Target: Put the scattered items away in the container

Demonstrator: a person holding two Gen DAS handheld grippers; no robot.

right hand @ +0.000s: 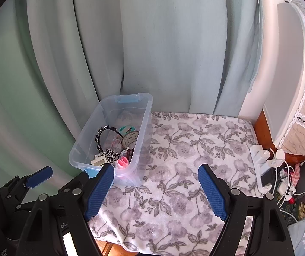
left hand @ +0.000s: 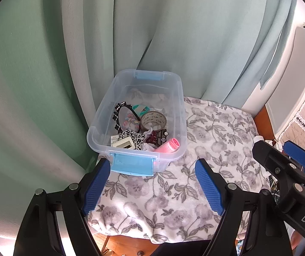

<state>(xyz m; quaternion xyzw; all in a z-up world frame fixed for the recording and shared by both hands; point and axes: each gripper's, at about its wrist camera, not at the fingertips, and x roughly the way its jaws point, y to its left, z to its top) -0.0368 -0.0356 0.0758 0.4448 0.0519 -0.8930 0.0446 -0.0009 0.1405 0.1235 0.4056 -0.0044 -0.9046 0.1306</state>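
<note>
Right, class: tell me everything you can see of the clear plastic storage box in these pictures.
The clear plastic storage box is a rectangular, see-through tub with rounded corners, a thick rim and a light blue latch at each short end. It has no lid on and stands upright on the floral blanket, its far end close to the pale green curtain. Inside lie a tape roll, a black flower-trimmed headband, a pink roller and other small items. Neither hand-held gripper touches it.
</note>
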